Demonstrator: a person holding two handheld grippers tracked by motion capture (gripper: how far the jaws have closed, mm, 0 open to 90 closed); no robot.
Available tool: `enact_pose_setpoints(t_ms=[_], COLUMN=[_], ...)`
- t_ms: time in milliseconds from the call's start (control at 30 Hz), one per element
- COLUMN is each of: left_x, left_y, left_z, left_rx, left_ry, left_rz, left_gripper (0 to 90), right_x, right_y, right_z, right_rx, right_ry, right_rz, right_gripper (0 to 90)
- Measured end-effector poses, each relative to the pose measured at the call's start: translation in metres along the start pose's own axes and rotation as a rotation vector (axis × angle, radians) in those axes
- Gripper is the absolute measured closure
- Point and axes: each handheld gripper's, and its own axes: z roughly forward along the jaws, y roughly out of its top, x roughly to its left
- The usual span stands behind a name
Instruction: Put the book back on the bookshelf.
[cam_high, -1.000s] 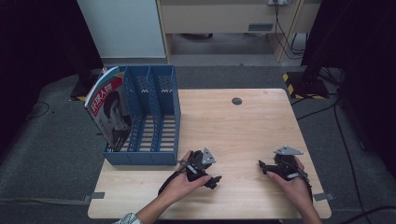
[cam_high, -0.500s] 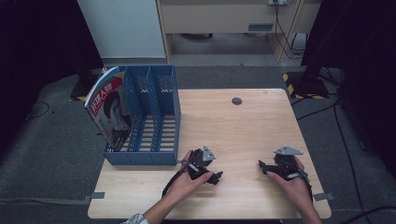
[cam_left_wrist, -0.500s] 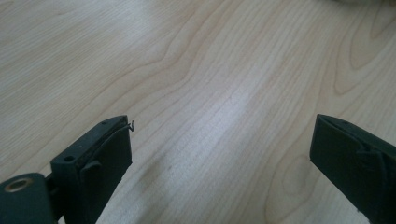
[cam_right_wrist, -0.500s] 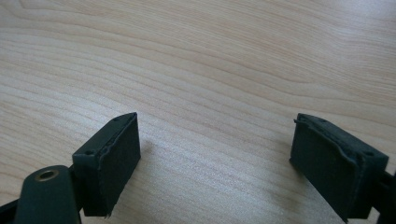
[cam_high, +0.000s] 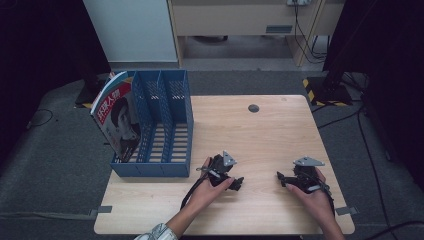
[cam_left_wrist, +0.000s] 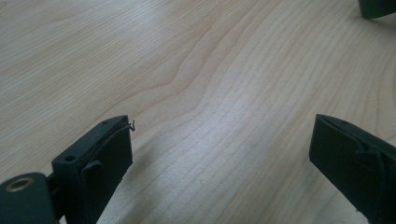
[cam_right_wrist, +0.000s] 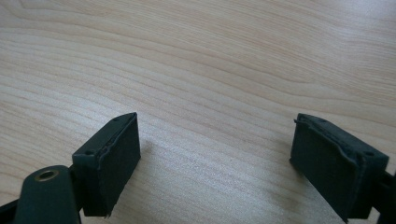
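**Both grippers idle near the file rack, magazine untouched**

Little had changed over the last second: the left gripper (cam_high: 238, 183) had crept a touch nearer the front edge of the table (cam_high: 280, 125), while the right gripper (cam_high: 280, 177) stayed where it was. I judged that no reach had begun and the work was at its very start or just finished.

Each gripper lay low over bare wood, jaws spread wide with nothing between them; the pads (cam_left_wrist: 112, 154) of the left and those (cam_right_wrist: 119, 149) of the right showed only grain in the gap.

The blue file rack (cam_high: 155, 130) stood at the table's left side, with 3 slots. The magazine (cam_high: 118, 118) leaned in the slot farthest from the grippers, tilted outward, its red-and-white cover bearing a portrait. The left gripper sat just right of the rack's front corner, the right gripper well apart from it.
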Motion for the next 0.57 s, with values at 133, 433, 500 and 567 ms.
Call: enact_pose_setpoints(t_ms=[133,433,500,567], left_x=[0.0018,0.0034,0.0034,0.0034], left_y=[-0.0045,-0.0072,-0.0072,-0.0072], left_z=[0.0050,0.0054,0.0054,0.0054], left_rx=[0.006,-0.016,-0.016,-0.016], left_ry=[0.009,0.011,0.010,0.010], left_rz=[-0.009,-0.010,-0.010,-0.010], left_gripper=[4.8,3.3,3.1,3.1], right_x=[0.0000,0.0002,0.0002,0.0002], right_y=[0.0000,-0.0001,-0.0001,-0.0001], right_z=[0.0001,0.0002,0.0001,0.0001], right_rx=[0.000,-0.002,-0.002,-0.002], right_ry=[-0.002,-0.003,-0.002,-0.002], right_rz=[0.000,0.000,0.000,0.000], right_gripper=[15.9,16.0,15.9,16.0])
